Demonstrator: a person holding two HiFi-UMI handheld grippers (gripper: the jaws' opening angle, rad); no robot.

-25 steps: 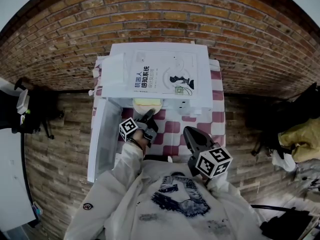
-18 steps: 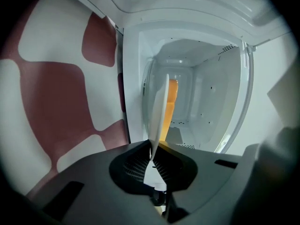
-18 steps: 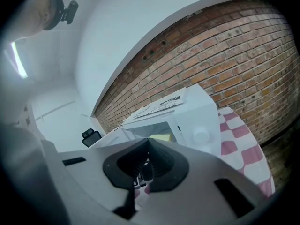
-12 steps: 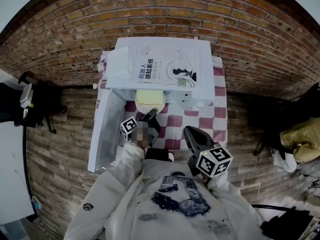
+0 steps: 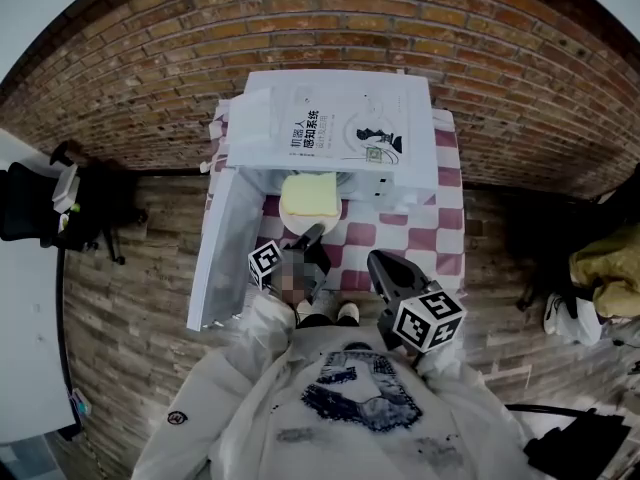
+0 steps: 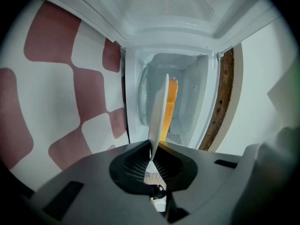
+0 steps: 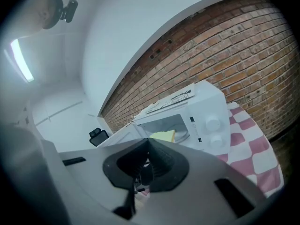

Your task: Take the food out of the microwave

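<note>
As my left hand-held gripper (image 6: 152, 149), clenched on the plate (image 6: 158, 111), retreats toward 6 o'clock, the food (image 5: 308, 196) comes nearly clear of the microwave (image 7: 208, 102).

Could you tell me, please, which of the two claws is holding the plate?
The left claw: its jaws are shut on the rim of the white plate, at the mouth of the open microwave. The right claw is shut on nothing.

We are looking at a table (image 5: 447, 230) in a red-and-white checked cloth, standing against a brick wall (image 5: 330, 28). Left of the table, a black office chair (image 5: 35, 203) and a white desk (image 5: 25, 368) are sitting on the brick-patterned floor (image 5: 130, 268). To the table's right a yellow bundle (image 5: 605, 268) is lying. A strip light (image 7: 18, 60) is glowing overhead.
</note>
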